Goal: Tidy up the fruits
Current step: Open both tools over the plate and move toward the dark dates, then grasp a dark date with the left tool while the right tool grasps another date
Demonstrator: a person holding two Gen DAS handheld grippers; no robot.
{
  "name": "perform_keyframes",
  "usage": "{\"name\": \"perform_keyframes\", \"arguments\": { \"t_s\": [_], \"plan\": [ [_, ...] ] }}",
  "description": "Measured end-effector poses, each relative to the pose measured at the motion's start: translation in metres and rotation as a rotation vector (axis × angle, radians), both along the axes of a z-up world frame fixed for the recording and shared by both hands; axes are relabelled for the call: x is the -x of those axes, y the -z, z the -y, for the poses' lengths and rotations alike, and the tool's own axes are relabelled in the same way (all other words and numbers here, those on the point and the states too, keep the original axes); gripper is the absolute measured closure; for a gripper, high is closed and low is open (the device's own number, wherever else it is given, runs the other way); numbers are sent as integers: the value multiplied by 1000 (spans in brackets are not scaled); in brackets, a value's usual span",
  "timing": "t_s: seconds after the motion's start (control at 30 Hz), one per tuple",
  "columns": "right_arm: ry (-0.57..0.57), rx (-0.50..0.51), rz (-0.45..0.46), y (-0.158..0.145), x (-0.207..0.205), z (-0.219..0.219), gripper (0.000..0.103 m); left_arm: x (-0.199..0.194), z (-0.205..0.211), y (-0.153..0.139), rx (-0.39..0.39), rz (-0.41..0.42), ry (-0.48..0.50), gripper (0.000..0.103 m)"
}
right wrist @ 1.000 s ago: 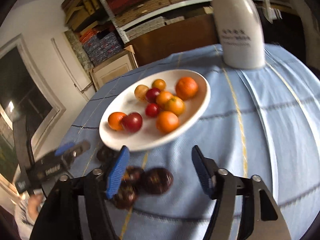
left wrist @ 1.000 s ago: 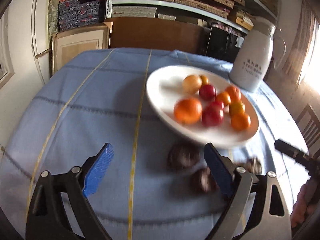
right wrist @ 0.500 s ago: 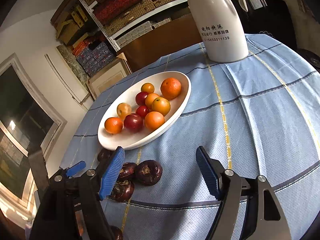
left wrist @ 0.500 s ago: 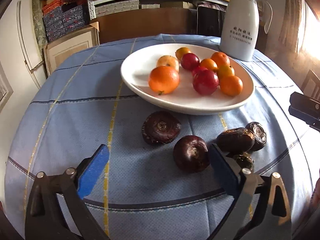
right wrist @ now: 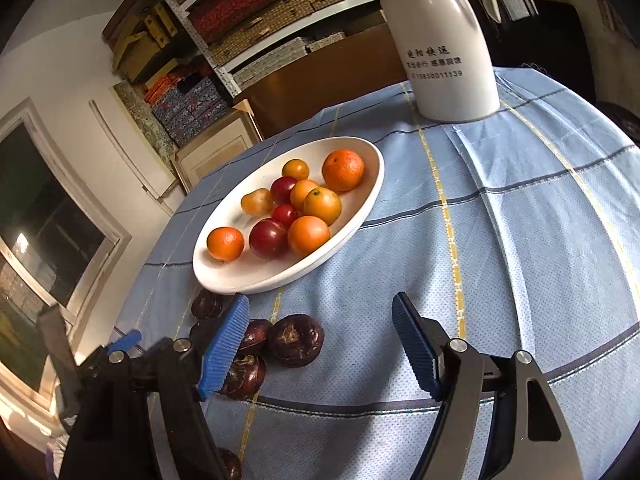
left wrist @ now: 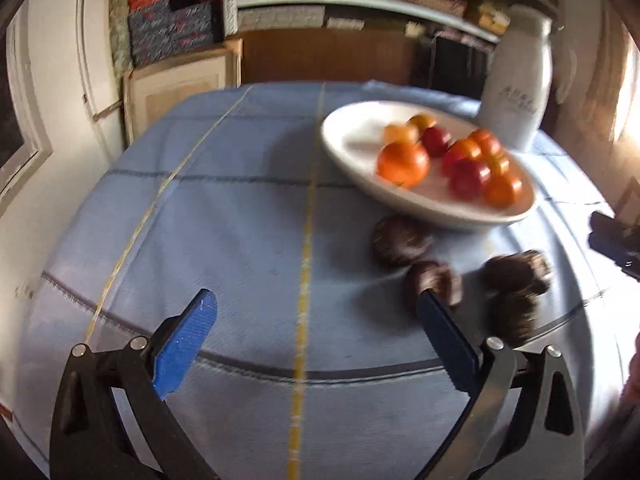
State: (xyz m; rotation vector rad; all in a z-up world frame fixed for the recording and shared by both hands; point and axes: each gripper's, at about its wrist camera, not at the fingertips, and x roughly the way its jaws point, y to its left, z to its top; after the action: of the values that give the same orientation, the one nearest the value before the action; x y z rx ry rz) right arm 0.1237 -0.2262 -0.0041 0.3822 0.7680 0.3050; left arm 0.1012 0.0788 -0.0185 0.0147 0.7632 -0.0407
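Mangosteens [right wrist: 295, 340] loose, both jaws open, empty

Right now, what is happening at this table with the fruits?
A person holds a two-finger gripper in each hand over a table with a blue cloth. Both the left gripper and the right gripper are open and hold nothing. A white plate carries orange and red fruits, beside a white jug. Several dark purple fruits lie on the cloth in front of the plate, not yet picked up.
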Motion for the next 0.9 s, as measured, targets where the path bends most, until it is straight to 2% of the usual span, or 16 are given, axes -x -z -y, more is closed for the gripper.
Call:
{"name": "perform_keyframes", "arguments": {
  "t_s": [0.13,0.23,0.33,0.37,0.4,0.5,0.53,0.57,0.63,0.67,0.7,0.83,0.9],
  "plan": [
    [6,7,-4,1,-1,0,28,-6,27,3,-30,-5,91,5],
    [11,3,-13,2,-3,2,28,-25,51,10,-106,-45,100,5],
    [9,11,-13,3,-2,0,28,-38,60,18,-117,-102,108,5],
    [5,15,-16,4,-2,-1,28,-42,62,23,-131,-132,100,4],
    [1,20,-20,4,-3,-3,28,-44,58,25,-113,-145,97,4],
    [-6,39,-36,8,-4,-6,28,-36,42,23,-119,-135,59,4],
    [-7,45,-40,9,-4,-7,28,-34,35,22,-99,-133,55,5],
    [-11,54,-43,10,-4,-8,28,-30,25,19,-43,-122,53,7],
    [-22,72,-45,10,-4,-12,28,-24,16,15,8,-107,53,23],
    [-35,81,-45,11,-4,-15,28,-23,15,14,14,-106,54,37],
    [-48,93,-45,12,-3,-18,28,-24,18,15,10,-108,64,41],
    [-89,140,-52,16,-3,-29,29,-24,36,17,-17,-106,136,45],
    [-105,172,-56,20,-3,-35,36,-28,42,19,-37,-112,149,45]
  ]
}}
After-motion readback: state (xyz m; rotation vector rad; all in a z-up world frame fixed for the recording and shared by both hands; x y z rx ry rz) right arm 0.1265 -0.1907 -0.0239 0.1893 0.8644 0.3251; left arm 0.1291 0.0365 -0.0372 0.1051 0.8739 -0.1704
